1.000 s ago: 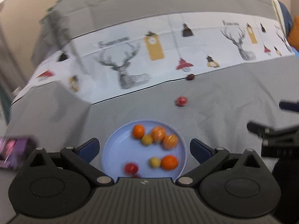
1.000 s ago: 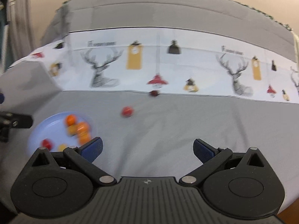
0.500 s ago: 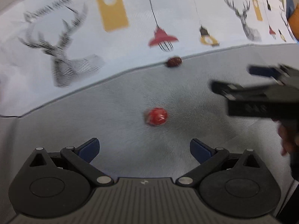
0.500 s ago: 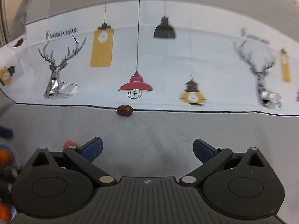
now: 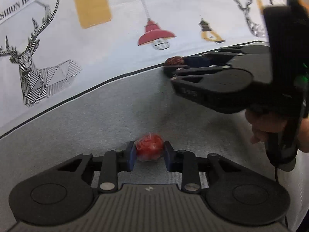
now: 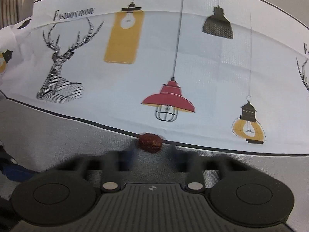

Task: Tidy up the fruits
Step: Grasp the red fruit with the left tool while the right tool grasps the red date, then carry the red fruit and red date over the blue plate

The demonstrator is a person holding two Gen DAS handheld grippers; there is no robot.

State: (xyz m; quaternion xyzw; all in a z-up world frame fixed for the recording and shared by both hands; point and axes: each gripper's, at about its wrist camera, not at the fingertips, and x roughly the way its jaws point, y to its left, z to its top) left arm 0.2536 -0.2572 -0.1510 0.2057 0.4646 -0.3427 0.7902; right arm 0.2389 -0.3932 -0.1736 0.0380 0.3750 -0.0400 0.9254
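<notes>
A small red fruit (image 5: 149, 149) lies on the grey cloth, and my left gripper (image 5: 149, 155) is shut on it, one blue pad on each side. A dark brownish-red fruit (image 6: 149, 142) lies on the black line where the grey cloth meets the white printed cloth; it also shows in the left wrist view (image 5: 174, 60). My right gripper (image 6: 152, 157) is around it with blurred fingers close on both sides; whether they touch it is unclear. The right gripper also shows in the left wrist view (image 5: 179, 65).
The white cloth (image 6: 193, 67) with deer and lamp prints lies beyond the grey cloth (image 5: 96, 119). The person's right hand (image 5: 270, 123) holds the right gripper's handle at the right of the left wrist view.
Both grippers have moved forward and low to the cloth. The left jaws have closed on the red fruit. The right jaws have narrowed around the dark fruit. The plate has left view.
</notes>
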